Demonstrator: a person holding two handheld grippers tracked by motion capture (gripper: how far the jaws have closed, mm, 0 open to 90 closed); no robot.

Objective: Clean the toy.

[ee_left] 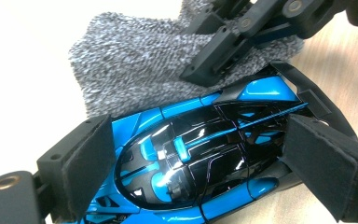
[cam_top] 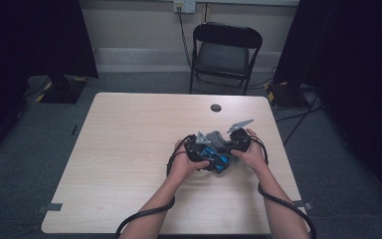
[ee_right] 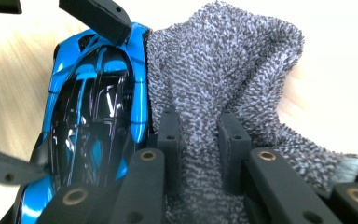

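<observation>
Wiping a glossy model on a bare, slick worktop [cam_top: 129,149] leaves little to stop things sliding, and that is the largest risk here. The blue and black toy sports car [ee_left: 200,158] lies near the right front part of the worktop, between the person's two hands, with the left gripper [ee_left: 205,163] bracketing it nose to tail. Its fingers [ee_left: 88,163] look to be clamped on the car's ends, though the contact at the far pad is partly hidden. If that hold is light, a sideways push from the cloth could twist the car out and skid it toward the worktop's edge.

The grey terry cloth [ee_right: 223,70] is bunched beside the car, draped against one flank. The right gripper [ee_right: 198,154] has its fingers pinched together on a fold of it. Only a narrow fold is held, so a hard drag could pull the cloth free.

Smallest but likeliest: the right gripper's hard fingers sit close to the painted roof, and a tilt could scrape the shiny finish or catch the thin rear wing.
</observation>
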